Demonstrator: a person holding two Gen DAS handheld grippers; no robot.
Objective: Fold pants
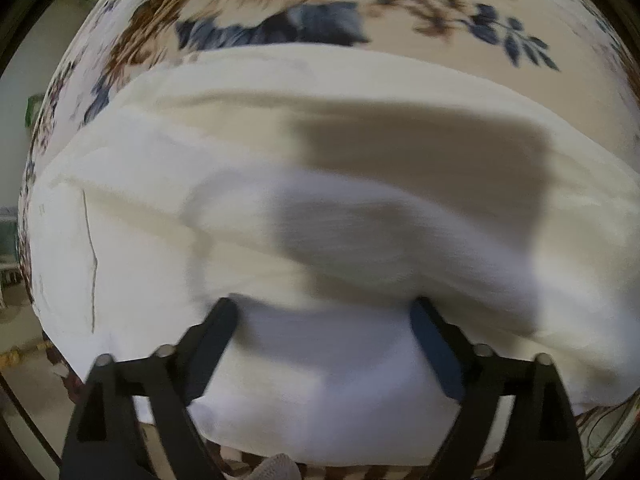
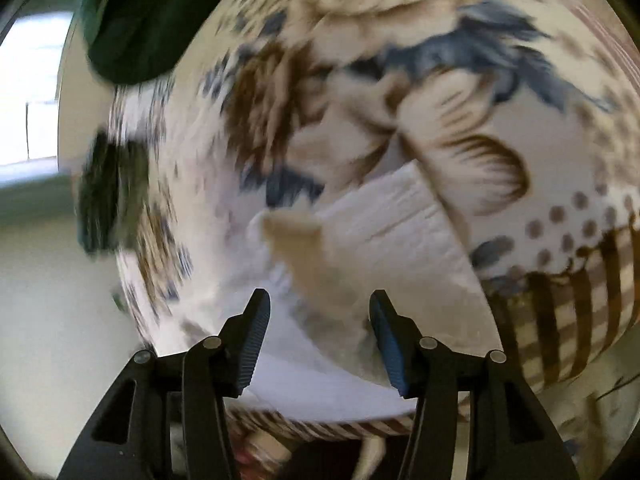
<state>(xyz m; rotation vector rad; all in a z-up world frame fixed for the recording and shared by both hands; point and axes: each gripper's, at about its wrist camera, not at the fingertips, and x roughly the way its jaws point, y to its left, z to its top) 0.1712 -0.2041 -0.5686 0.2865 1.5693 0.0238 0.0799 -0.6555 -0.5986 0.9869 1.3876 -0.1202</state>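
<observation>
A: On the floral bedspread (image 1: 328,4), the white pants (image 1: 168,216) lie spread wide across your left wrist view, already doubled into at least two layers, the near edge bulging up between the fingers of the left hand-held gripper (image 1: 324,320). That gripper is spread wide, gripping nothing; the cloth only sits in the gap.

B: And the right side?

A: Your right hand-held gripper (image 2: 320,312) is released too, fingers apart above one narrow end of the pants (image 2: 384,216). Both views are smeared by motion, so I cannot tell whether either set of fingers touches the fabric.

B: How should you take the fold?

A: My reading: you are between grasps, lining up for the next fold. Pinch all layers at the near edge, not just the top one, or the stack will shear. Match both grips on the same edge, lift together, carry it over evenly and lay it flush on the far edge.

B: Risks?

A: The thin cloth will likely sag between the two grips. A dark green item (image 2: 132,20) sits at the far corner of the bed; keep the fold short of it.
</observation>
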